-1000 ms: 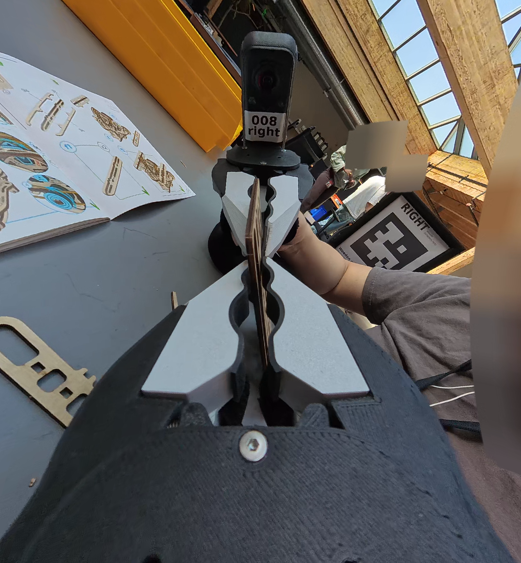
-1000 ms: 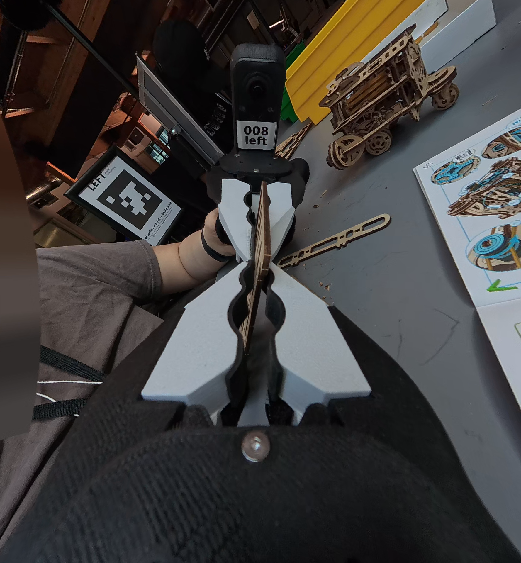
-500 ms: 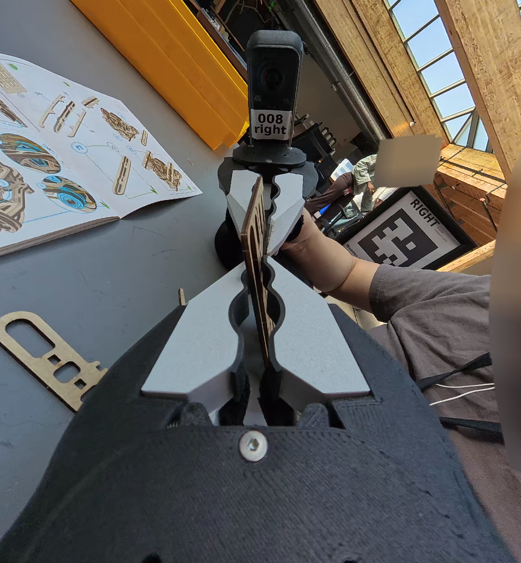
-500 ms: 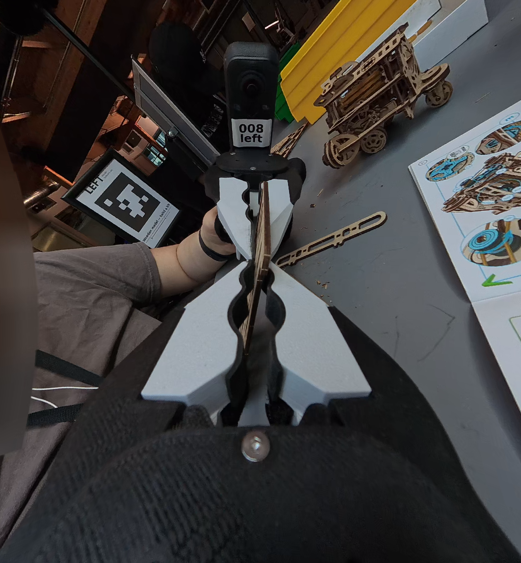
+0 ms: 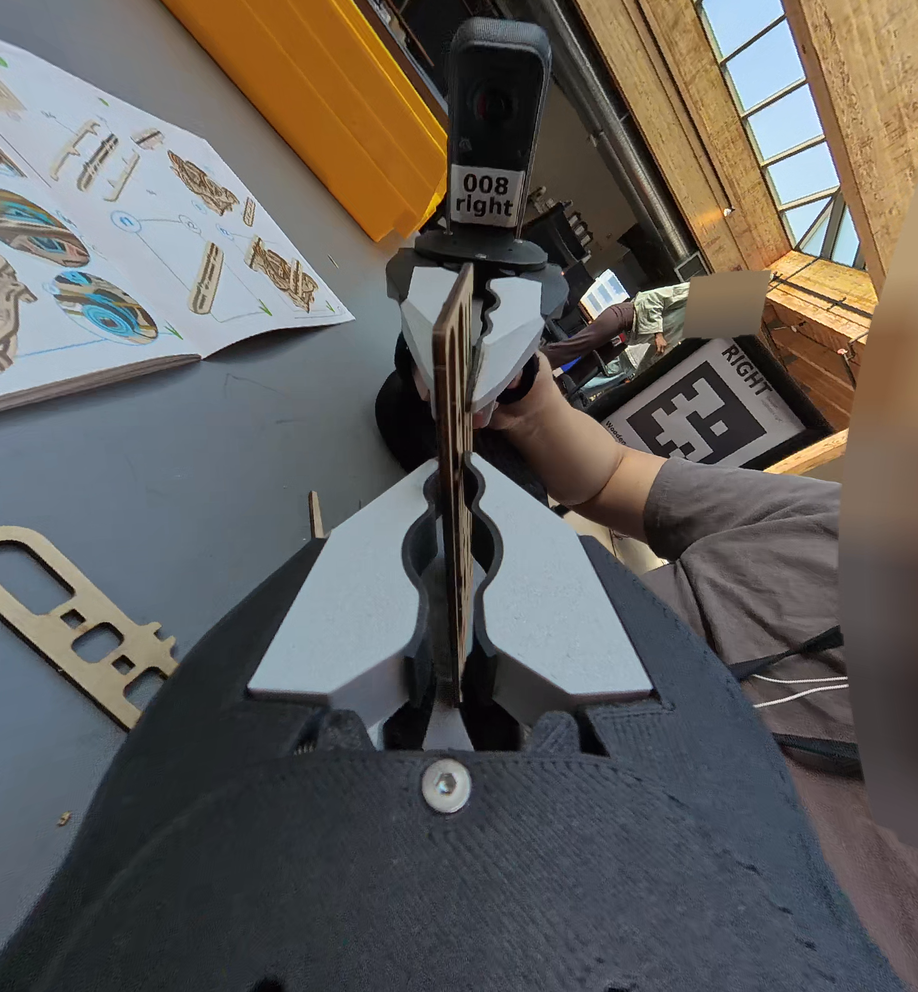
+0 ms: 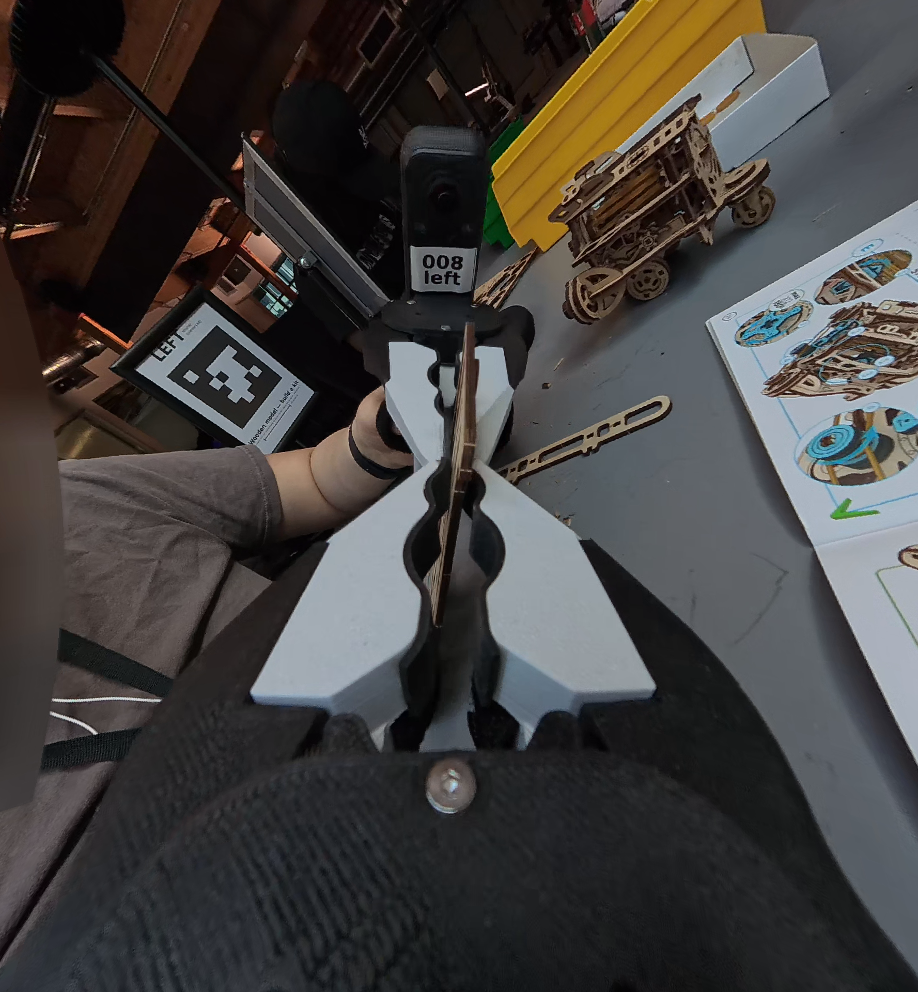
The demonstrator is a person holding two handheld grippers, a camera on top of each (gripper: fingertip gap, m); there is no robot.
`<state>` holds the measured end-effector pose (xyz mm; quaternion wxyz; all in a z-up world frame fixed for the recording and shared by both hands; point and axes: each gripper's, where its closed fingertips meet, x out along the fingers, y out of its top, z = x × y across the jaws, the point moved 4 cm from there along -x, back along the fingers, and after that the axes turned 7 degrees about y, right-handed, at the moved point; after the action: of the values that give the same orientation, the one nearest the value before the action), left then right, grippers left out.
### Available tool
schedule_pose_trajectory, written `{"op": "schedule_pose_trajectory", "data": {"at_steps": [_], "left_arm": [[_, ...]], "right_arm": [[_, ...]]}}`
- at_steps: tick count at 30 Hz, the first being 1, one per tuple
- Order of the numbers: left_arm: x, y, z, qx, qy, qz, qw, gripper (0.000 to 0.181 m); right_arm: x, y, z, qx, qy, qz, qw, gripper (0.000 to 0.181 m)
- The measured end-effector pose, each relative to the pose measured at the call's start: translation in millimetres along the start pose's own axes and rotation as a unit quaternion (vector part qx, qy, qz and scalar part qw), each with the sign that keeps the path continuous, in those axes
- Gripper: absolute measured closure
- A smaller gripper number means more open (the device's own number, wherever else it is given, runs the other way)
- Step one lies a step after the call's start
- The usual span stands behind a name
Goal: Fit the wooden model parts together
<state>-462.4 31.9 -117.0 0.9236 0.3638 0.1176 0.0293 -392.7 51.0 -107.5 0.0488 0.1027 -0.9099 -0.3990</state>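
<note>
A thin wooden strip [image 5: 454, 537], seen edge-on, runs between my two grippers, which face each other above the grey table [image 5: 204, 456]. My left gripper [image 5: 454, 472] is shut on its near end. My right gripper [image 5: 464, 410], held in a hand, is shut on the far end. In the right wrist view my right gripper [image 6: 454, 475] pinches the strip [image 6: 448, 537], and the left gripper [image 6: 448, 456] grips it opposite. I cannot tell whether the strip is one piece or two pressed together.
A loose slotted wooden part [image 5: 65, 606] lies on the table, also in the right wrist view [image 6: 585, 440]. An open instruction booklet [image 5: 97, 241] and a built wooden cart [image 6: 655, 209] lie beyond. Yellow bins [image 5: 317, 107] and a white box [image 6: 768, 80] stand at the back. The grippers are tip to tip, or close to it. From either gripper's tips it is about 20 centimetres to the built wooden cart [image 6: 655, 209].
Both grippers have shifted and turned slightly together with the strip still held between them. More of the strip's side face shows in the left wrist view. Both grips are unchanged.
</note>
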Motion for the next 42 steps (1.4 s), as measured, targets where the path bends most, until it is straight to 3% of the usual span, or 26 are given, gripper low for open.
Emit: {"op": "schedule_pose_trajectory", "data": {"at_steps": [2,9,14,17,19,21,23,30,35,42], "left_arm": [[5,-7,-2,-0.009,-0.003,-0.029,1.0,0.179],[-3,1,-7,-0.01,0.013,-0.004,1.0,0.171],[-8,7,-2,0.008,0.002,0.009,1.0,0.181],[-7,7,-4,0.019,0.019,0.013,1.0,0.181],[-5,6,-3,0.015,0.012,0.011,1.0,0.181],[-3,5,-3,0.015,0.01,0.008,1.0,0.181],[-3,6,-1,0.019,0.006,0.011,1.0,0.181],[-1,5,0,0.031,0.009,0.01,0.999,0.181],[-1,3,3,0.068,0.048,0.016,0.996,0.181],[1,0,1,0.064,0.031,0.013,0.997,0.181]], "right_arm": [[-6,5,2,-0.003,-0.009,0.022,1.0,0.181],[-9,7,2,-0.011,-0.013,0.023,1.0,0.181],[-8,8,0,-0.015,-0.012,0.026,0.999,0.18],[-4,9,2,-0.012,-0.024,0.034,0.999,0.162],[-1,6,3,-0.016,-0.035,0.017,0.999,0.174],[2,4,4,-0.016,-0.043,0.01,0.999,0.166],[3,2,2,-0.014,-0.036,0.0,0.999,0.179],[2,0,3,0.006,-0.024,-0.003,1.0,0.18],[1,-2,3,0.012,-0.018,-0.004,1.0,0.18],[-1,-5,8,0.042,-0.021,-0.007,0.999,0.181]]}}
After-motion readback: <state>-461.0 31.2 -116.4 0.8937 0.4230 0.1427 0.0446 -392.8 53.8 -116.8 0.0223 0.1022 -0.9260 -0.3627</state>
